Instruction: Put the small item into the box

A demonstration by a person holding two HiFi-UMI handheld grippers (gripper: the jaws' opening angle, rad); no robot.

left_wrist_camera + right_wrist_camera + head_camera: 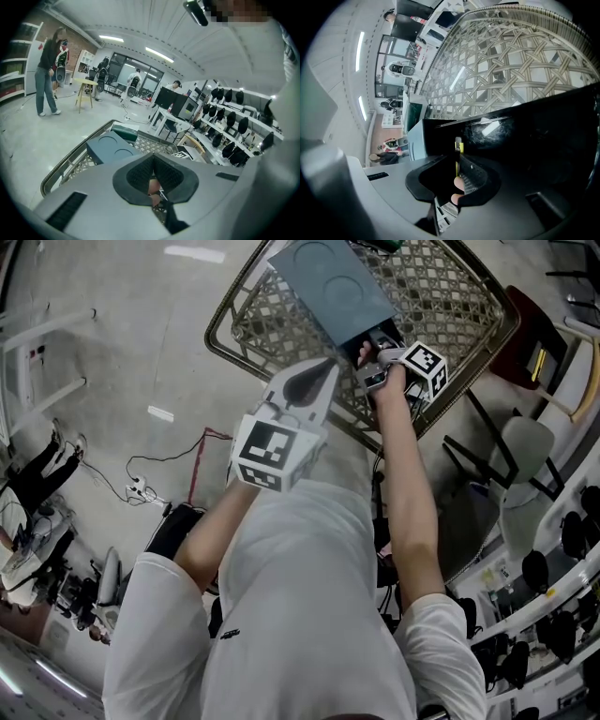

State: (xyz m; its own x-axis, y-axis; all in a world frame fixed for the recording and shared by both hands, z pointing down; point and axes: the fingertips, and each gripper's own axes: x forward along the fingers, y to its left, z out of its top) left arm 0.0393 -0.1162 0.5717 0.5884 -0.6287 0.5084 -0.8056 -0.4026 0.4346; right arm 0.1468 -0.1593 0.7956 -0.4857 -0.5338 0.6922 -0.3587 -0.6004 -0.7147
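While the right gripper (pixel 458 159) clamps its fingers on the small item (pixel 458 143), long axis apparently at 12 o'clock toward the box (pixel 323 282) mouth, the left gripper (pixel 153 174) hangs with fingers together.

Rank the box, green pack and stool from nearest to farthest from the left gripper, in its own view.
1. Box, just ahead, in the basket.
2. Green pack, right behind the box.
3. Stool, far off on the floor, upper left.
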